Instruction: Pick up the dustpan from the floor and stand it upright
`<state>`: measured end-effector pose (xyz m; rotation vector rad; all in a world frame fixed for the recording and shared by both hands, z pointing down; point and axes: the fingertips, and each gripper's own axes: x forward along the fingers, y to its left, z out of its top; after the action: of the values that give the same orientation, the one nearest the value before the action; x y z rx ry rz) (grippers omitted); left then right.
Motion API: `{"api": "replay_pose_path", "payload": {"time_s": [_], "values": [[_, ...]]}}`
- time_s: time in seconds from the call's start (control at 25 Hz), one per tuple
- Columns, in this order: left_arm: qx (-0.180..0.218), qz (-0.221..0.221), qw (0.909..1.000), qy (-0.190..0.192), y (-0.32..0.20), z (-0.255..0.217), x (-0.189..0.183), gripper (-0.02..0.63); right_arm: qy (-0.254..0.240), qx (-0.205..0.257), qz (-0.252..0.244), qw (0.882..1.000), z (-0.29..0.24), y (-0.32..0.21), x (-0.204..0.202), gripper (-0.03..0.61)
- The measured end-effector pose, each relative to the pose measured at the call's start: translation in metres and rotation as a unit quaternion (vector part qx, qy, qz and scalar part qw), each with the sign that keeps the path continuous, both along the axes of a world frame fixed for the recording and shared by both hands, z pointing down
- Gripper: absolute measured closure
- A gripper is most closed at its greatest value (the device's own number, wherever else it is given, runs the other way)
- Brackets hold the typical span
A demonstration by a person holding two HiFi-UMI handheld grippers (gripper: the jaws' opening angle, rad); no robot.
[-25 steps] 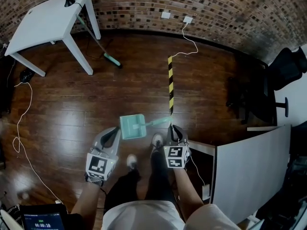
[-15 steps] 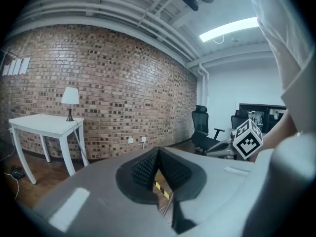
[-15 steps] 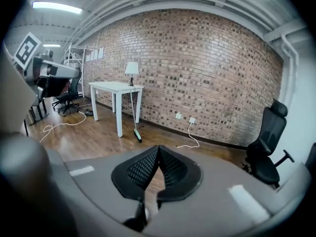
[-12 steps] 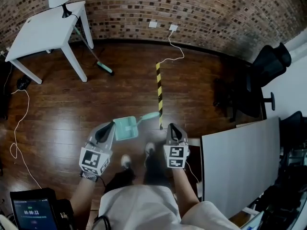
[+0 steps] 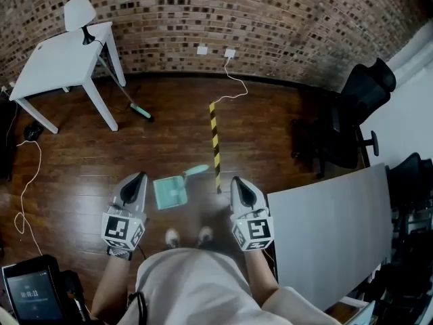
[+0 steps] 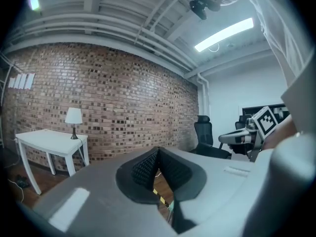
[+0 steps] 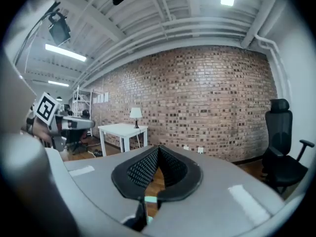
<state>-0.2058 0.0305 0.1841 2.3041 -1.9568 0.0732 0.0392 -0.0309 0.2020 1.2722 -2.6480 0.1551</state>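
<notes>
The mint-green dustpan [image 5: 169,193] rests on the wooden floor in the head view, its handle [image 5: 197,170] pointing away to the right. I cannot tell from above whether it stands upright. My left gripper [image 5: 137,179] is to its left and my right gripper [image 5: 239,181] to its right, both apart from it. In the left gripper view the left gripper [image 6: 157,149] has its ribbed pads together, holding nothing. In the right gripper view the right gripper [image 7: 159,148] is likewise shut and empty. A sliver of green shows low between the jaws in each gripper view.
A yellow-black striped strip [image 5: 215,141] lies on the floor just beyond the handle. At far left a white table [image 5: 61,53] carries a lamp [image 5: 78,12], with a green-headed broom [image 5: 140,111] leaning on it. A black office chair [image 5: 352,114] and a grey panel [image 5: 325,229] stand right. A white cable [image 5: 27,175] trails left.
Both grippers have risen and drawn away from the dustpan. The right gripper, which was at the handle's end, is now clear of it.
</notes>
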Motion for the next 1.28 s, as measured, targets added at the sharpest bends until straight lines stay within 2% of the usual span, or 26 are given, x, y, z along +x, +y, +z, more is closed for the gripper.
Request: {"api": "replay_pose_path", "payload": {"time_s": [0.24,0.32,0.44,0.56,0.68,0.8,1.12,1.2,1.28], "values": [[0.022,-0.026,0.9994,-0.006,0.003,-0.032,0.014,0.614,-0.03,0.024,-0.028,0.999,-0.055,-0.005,0.007,0.566],[0.038,-0.029,0.9988,-0.008,-0.001,-0.048,0.018,0.614,-0.043,0.046,-0.028,0.998,-0.075,-0.011,0.012,0.566],[0.069,-0.016,0.9972,-0.023,-0.004,-0.07,0.026,0.614,-0.058,0.093,-0.024,0.994,-0.102,-0.012,0.019,0.566],[0.086,-0.003,0.9954,-0.043,-0.004,-0.083,0.031,0.614,-0.064,0.096,-0.018,0.993,-0.11,-0.009,0.025,0.566],[0.084,-0.007,0.9957,-0.04,-0.002,-0.086,0.029,0.614,-0.064,0.087,-0.01,0.994,-0.108,-0.004,0.03,0.566],[0.078,-0.005,0.9963,-0.036,0.009,-0.081,0.03,0.614,-0.062,0.099,0.001,0.993,-0.111,0.007,0.037,0.566],[0.085,0.025,0.9955,-0.034,0.05,-0.094,0.036,0.614,-0.036,0.102,0.01,0.994,-0.12,0.047,0.041,0.566],[0.081,0.042,0.9948,-0.046,0.051,-0.083,0.035,0.614,-0.018,0.124,0.018,0.992,-0.123,0.056,0.043,0.566],[0.066,0.045,0.9955,-0.051,0.056,-0.062,0.03,0.614,-0.022,0.125,0.035,0.991,-0.117,0.065,0.049,0.566]]}}
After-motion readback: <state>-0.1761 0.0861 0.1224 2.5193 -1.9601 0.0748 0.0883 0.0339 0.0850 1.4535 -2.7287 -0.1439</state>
